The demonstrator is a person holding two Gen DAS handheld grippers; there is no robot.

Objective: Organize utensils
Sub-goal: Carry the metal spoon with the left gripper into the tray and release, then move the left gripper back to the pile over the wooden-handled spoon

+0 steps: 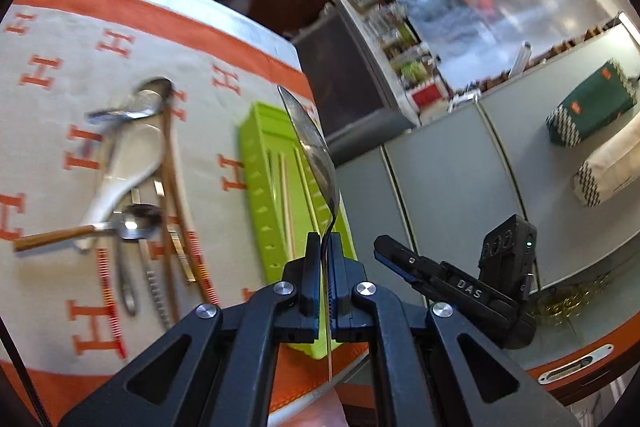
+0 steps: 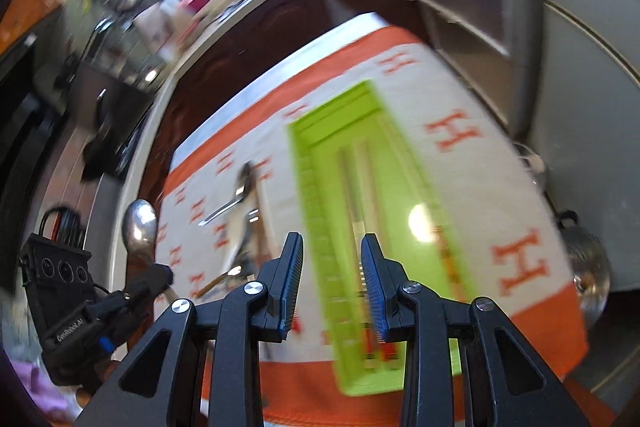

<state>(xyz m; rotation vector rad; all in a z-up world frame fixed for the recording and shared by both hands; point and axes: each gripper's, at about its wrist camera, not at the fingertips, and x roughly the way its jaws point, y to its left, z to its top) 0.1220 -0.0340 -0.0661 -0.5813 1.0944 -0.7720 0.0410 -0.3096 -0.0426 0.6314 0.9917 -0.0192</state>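
Left tongs point(image 1: 327, 247) at bottom centre of the left view, clamped on a shiny steel spoon point(image 1: 316, 151) by its neck, bowl standing up in mid-frame. Right tongs point(image 2: 331, 259) apart, nothing between the pads; they also show lower right in the left view.

Below: desk under a cream cloth with orange border and orange H print point(image 1: 60, 99).

Lime-green plastic slotted tray point(image 1: 264, 187) lies on the cloth, centre; pale wooden chopsticks point(image 1: 285, 195) inside it.

Left of the tray, well apart: loose pile with a white ceramic soup spoon point(image 1: 128, 171), wood-handled steel spoon point(image 1: 136, 223), dark brown chopsticks point(image 1: 170, 187).

Far: blurred dark wood cabinet fronts, top of frame.
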